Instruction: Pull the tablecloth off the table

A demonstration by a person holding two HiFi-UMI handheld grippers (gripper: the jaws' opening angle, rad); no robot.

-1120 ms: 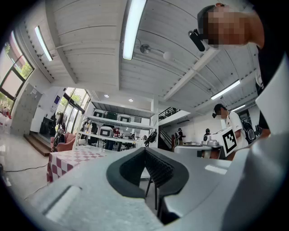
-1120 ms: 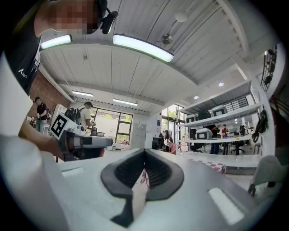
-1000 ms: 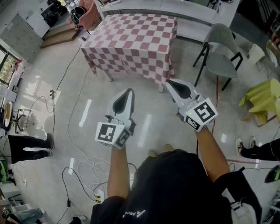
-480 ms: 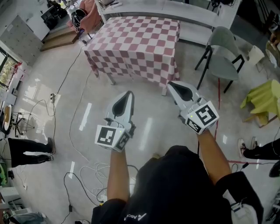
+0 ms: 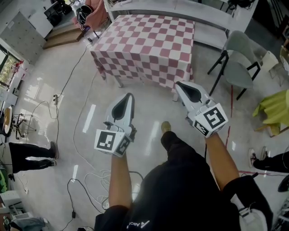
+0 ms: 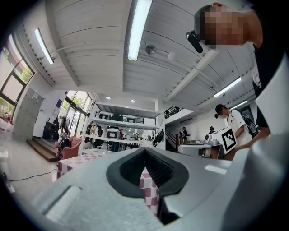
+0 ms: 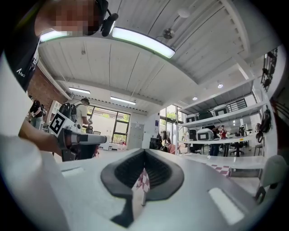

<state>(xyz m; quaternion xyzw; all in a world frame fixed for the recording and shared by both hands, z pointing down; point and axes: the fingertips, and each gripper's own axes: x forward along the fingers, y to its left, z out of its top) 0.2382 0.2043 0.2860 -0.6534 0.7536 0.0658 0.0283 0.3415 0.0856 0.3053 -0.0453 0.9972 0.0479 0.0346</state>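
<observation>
The red-and-white checked tablecloth [image 5: 149, 45] covers a small table at the top middle of the head view and hangs down its sides. Both grippers are held out over the floor, short of the table's near edge and touching nothing. My left gripper [image 5: 129, 95] points at the cloth's front left part with its jaws shut and empty. My right gripper [image 5: 179, 84] is shut too, its tip close to the cloth's front right corner. Through the left gripper's [image 6: 144, 149] jaw window I see the checked cloth [image 6: 149, 184]. The right gripper [image 7: 144, 151] view shows a sliver of cloth [image 7: 143, 178].
A grey chair [image 5: 239, 63] stands right of the table. A white bench [image 5: 180, 6] runs behind it. Cables [image 5: 86, 173] trail over the glossy floor at left. A person's legs [image 5: 27, 151] are at far left, a yellow-green object [image 5: 275, 106] at far right.
The person has stepped toward the table, one foot now forward between the grippers. The table sits a little further right in view. Both grippers stay shut.
</observation>
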